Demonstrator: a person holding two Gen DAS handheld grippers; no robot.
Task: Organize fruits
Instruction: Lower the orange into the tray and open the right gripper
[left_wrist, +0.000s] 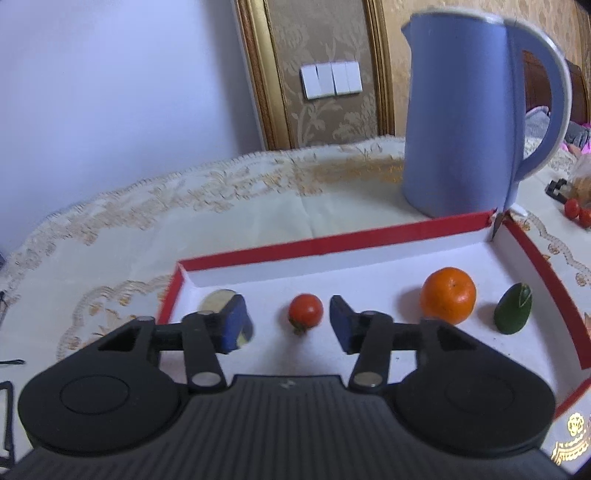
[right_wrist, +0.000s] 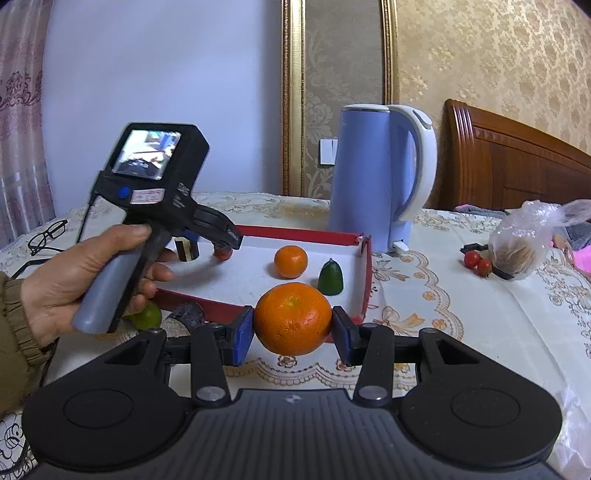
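Note:
A shallow red-rimmed tray (left_wrist: 325, 242) with a white floor holds a cherry tomato (left_wrist: 305, 310), an orange (left_wrist: 448, 295), a green cut fruit piece (left_wrist: 513, 309) and a sugarcane piece (left_wrist: 218, 301). My left gripper (left_wrist: 288, 323) is open over the tray, its pads either side of the tomato and apart from it. It also shows in the right wrist view (right_wrist: 207, 245). My right gripper (right_wrist: 292, 334) is shut on a second orange (right_wrist: 292, 318), held just in front of the tray's (right_wrist: 364, 266) near rim.
A blue kettle (right_wrist: 373, 173) stands behind the tray. Two cherry tomatoes (right_wrist: 478, 263) and a plastic bag (right_wrist: 524, 240) lie at the right. A green fruit (right_wrist: 147, 316) and a dark sugarcane piece (right_wrist: 186, 317) lie before the tray. Glasses (right_wrist: 48, 234) lie far left.

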